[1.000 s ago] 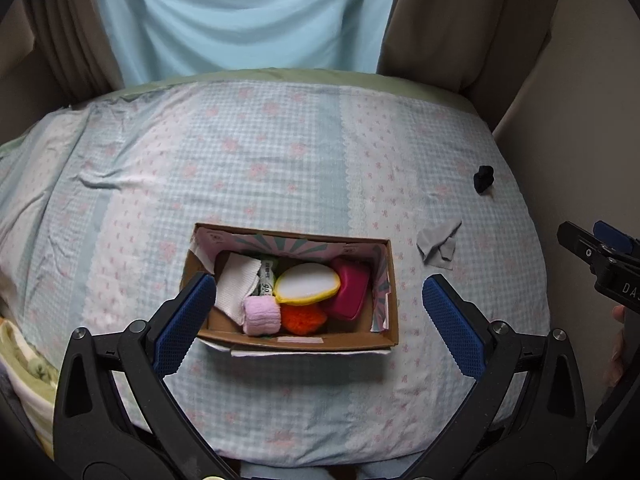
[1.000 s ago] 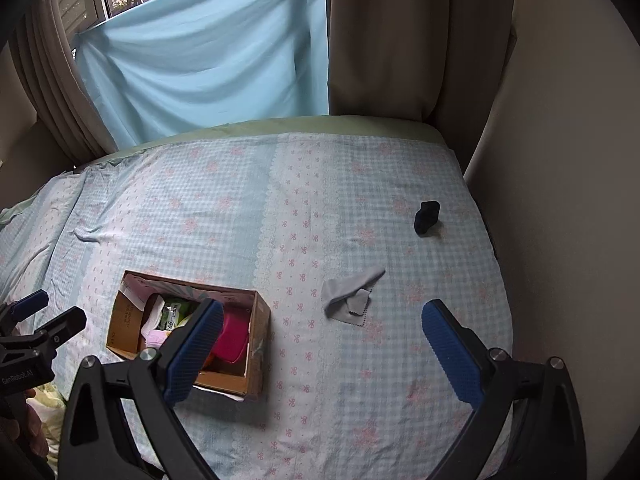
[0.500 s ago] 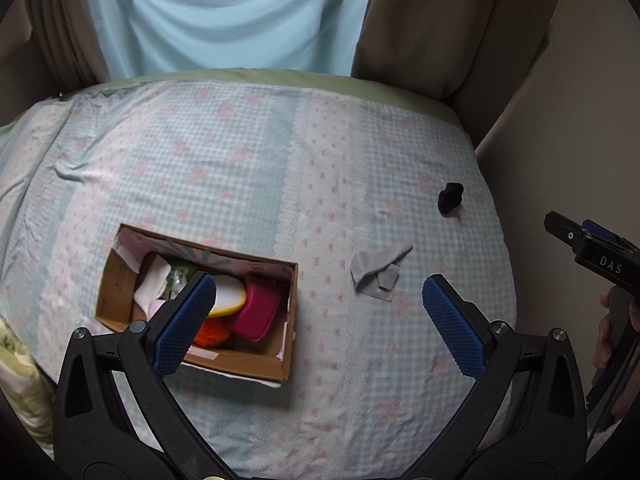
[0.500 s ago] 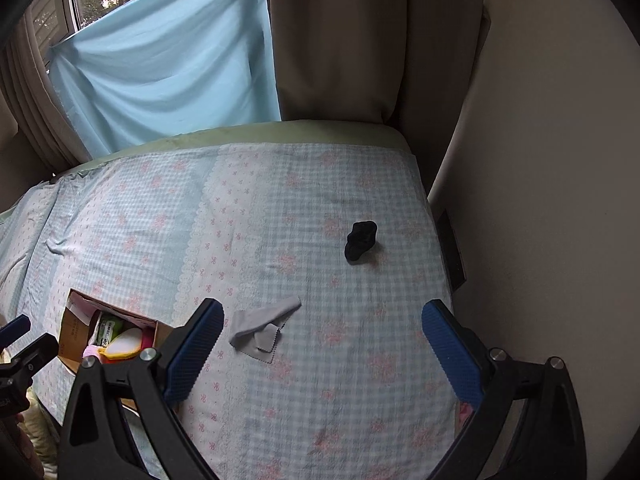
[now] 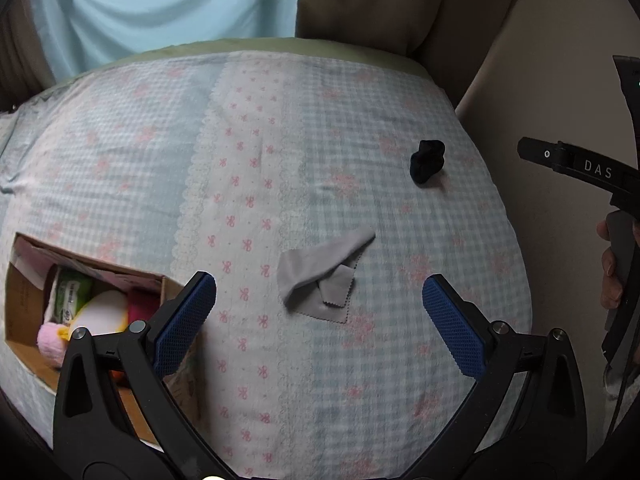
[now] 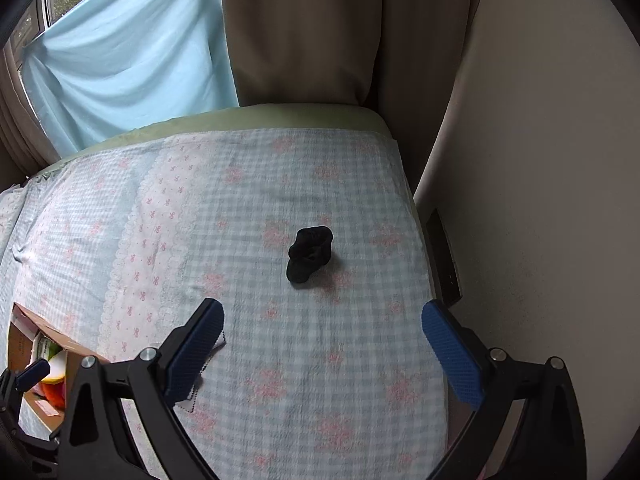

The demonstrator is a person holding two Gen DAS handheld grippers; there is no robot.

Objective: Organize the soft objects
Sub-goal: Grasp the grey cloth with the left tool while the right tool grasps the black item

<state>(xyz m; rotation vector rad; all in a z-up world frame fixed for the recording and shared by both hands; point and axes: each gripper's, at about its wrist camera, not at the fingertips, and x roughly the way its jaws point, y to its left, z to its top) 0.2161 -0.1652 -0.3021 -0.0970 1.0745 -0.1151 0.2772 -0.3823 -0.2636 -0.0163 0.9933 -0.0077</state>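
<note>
Bed (image 5: 120, 168) covered in pale blue gingham with pink bows. Left gripper (image 5: 319, 318) above bed, jaws released wide, nothing between them; grey cloth (image 5: 320, 276) lying crumpled on the cover just ahead of the gap. Right gripper (image 6: 322, 354) likewise spread and empty, aimed toward black sock (image 6: 309, 254), balled up farther along the bed near the wall side. Cardboard box (image 5: 24, 320) at left edge of the bed, holding soft items: pink roll, yellow-white plush, magenta piece, green packet. Grey cloth and black sock both outside the box, well apart from it.
</note>
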